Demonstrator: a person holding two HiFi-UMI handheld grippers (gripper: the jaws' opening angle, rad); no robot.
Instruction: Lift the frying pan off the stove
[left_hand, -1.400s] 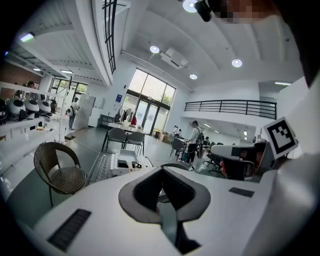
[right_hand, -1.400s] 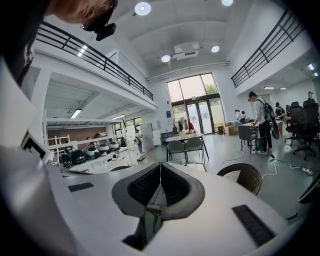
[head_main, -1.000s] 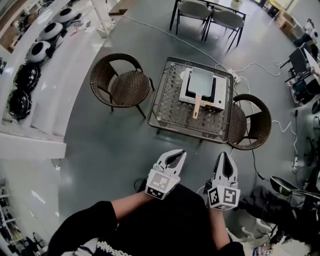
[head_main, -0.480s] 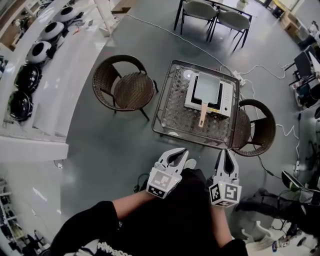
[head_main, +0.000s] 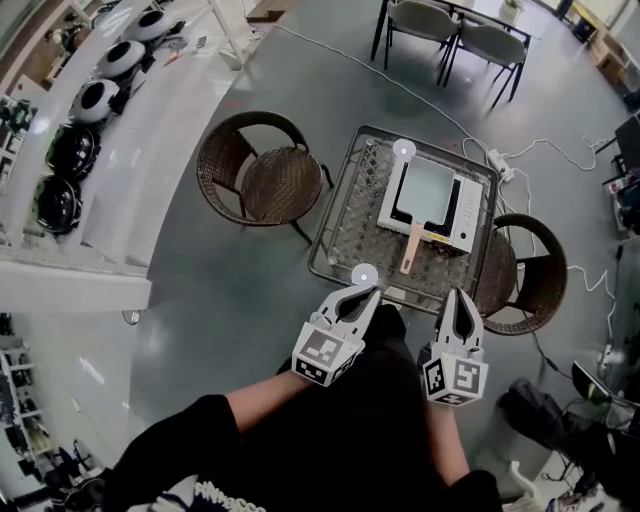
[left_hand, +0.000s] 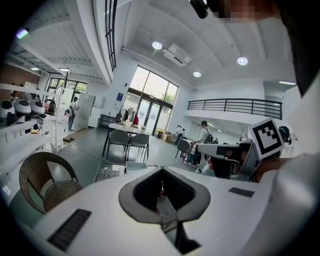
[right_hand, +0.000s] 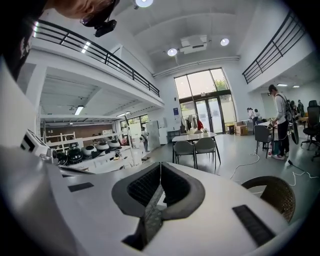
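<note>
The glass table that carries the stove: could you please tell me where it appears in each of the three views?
Head view: the glass table is right of centre, in the upper half.
Left gripper view: left of centre, below the middle.
Right gripper view: not in it.
Shared landmark: the two grey chairs at the far table show in all three.
</note>
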